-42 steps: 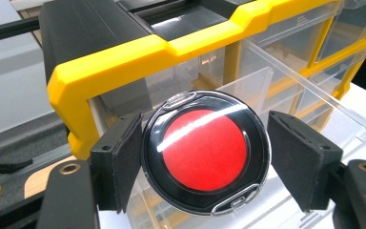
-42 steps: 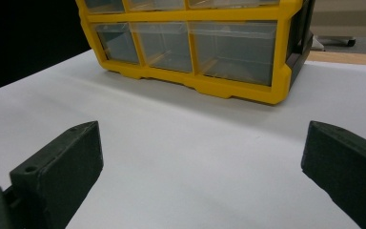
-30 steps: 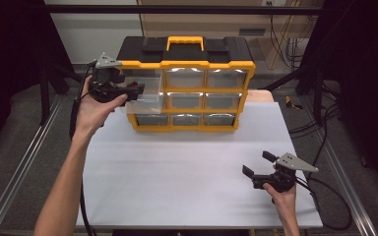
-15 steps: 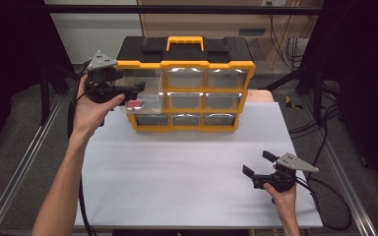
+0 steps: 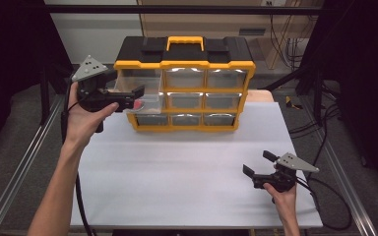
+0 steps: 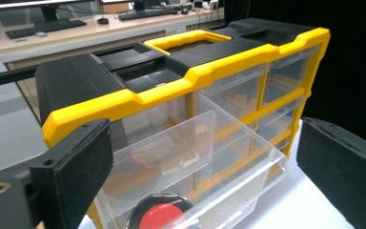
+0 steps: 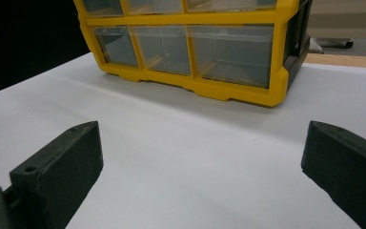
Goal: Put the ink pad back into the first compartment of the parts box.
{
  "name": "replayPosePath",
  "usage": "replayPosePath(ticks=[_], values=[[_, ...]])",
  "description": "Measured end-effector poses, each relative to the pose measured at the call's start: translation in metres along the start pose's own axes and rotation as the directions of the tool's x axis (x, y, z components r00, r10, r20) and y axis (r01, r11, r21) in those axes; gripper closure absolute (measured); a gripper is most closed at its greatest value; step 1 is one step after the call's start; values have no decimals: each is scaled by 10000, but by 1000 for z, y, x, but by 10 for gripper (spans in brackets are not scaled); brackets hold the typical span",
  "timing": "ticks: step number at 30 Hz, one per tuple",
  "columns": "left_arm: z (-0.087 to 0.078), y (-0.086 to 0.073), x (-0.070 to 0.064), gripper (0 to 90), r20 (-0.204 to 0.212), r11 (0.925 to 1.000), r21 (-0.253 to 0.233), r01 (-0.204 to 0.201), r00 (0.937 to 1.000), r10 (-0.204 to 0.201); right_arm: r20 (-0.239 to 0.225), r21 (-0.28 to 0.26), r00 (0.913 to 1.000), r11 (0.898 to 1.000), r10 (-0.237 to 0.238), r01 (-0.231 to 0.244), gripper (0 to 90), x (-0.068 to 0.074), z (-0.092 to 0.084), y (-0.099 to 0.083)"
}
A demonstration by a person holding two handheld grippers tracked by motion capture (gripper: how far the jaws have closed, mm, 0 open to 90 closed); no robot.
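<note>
At the upper left corner of the yellow and black organizer (image 5: 184, 88) the clear drawer (image 6: 190, 162) stood pulled out, and a round black thing with a red centre (image 6: 161, 215) lay at its front; my left gripper (image 5: 137, 97) hung just over that drawer, its jaws having just been opening, wide apart now and clasping nothing; the red-centred piece sat below and between them, untouched; my right gripper (image 5: 260, 163) rested low on the white table (image 5: 177, 167), well apart from the organizer, jaws spread wide and empty, pointed toward the bottom drawers (image 7: 186, 45).
</note>
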State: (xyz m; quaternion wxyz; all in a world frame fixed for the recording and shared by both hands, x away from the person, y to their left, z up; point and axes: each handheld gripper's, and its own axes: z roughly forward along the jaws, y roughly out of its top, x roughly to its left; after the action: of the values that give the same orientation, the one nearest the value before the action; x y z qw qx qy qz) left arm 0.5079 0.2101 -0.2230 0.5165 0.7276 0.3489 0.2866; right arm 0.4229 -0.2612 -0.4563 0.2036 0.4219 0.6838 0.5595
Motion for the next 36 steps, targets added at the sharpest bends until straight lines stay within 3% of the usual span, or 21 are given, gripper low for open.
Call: replayPosePath(ticks=[3, 16, 29, 36], values=[[-3, -3, -1, 31, 177, 9999, -110, 87, 9998, -85, -23, 16, 10000, 10000, -15, 15, 10, 0, 0, 0], [-20, -25, -5, 15, 273, 9990, -430, 111, 9996, -99, 29, -21, 10000, 10000, 27, -27, 9, 0, -1, 0], [-32, -47, -11, 14, 493, 9980, -620, -93, 9987, 123, 15, 17, 10000, 10000, 0, 0, 9, 0, 0, 0], [-32, -63, -14, 14, 657, 9988, -455, 191, 9977, -160, 39, -27, 10000, 10000, 47, -47, 9, 0, -1, 0]])
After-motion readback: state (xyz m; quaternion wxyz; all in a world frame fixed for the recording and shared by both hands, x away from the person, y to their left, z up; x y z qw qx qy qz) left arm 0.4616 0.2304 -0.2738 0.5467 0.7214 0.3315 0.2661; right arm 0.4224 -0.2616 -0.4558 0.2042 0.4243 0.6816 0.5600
